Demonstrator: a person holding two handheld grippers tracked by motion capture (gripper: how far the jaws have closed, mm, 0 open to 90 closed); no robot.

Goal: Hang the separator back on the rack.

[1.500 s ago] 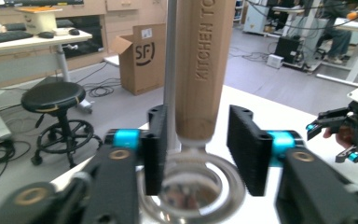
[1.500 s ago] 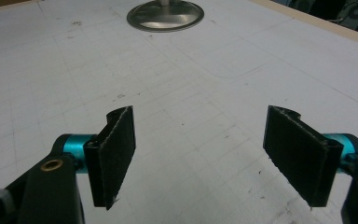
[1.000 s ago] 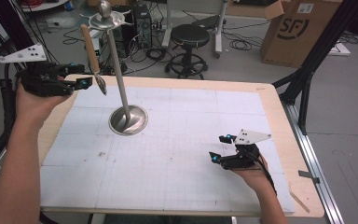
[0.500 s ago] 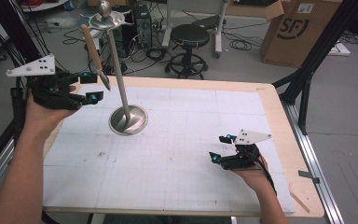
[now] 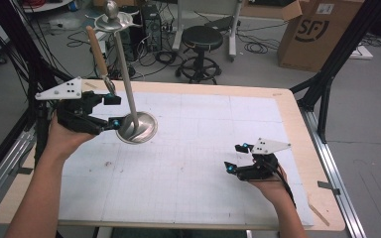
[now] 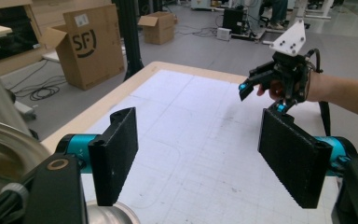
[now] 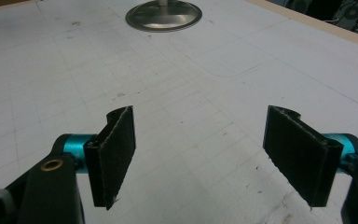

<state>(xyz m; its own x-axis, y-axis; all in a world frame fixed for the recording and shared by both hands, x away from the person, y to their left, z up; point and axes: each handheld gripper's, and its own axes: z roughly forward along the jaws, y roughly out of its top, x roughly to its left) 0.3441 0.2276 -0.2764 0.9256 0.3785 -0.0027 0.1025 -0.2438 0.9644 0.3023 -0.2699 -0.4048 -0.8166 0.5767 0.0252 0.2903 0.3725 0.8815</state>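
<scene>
A metal stand rises from a round base (image 5: pixel 137 128) on a thin pole (image 5: pixel 126 74) to a hooked top (image 5: pixel 113 20). A wooden-handled utensil (image 5: pixel 97 49) leans from that top, and its metal lower end comes down close to my left gripper (image 5: pixel 114 110). That gripper is just left of the base; its jaws have just been opening and nothing is between them (image 6: pixel 198 149). The base's rim (image 6: pixel 107 215) is right under its left jaw. My right gripper (image 5: pixel 234 157) rests open and empty on the mat at the right (image 7: pixel 198 158), facing the base (image 7: pixel 164 16).
A white gridded mat (image 5: pixel 193 148) covers the wooden table (image 5: pixel 287 106). A black frame post (image 5: pixel 322 104) stands at the far right corner. On the floor behind the table are a stool (image 5: pixel 202 37), cables and a cardboard box (image 5: pixel 317 32).
My left gripper has moved right and down, from the table's left edge to beside the stand's base, and its jaws stand wider. The right gripper, stand and utensil have kept still.
</scene>
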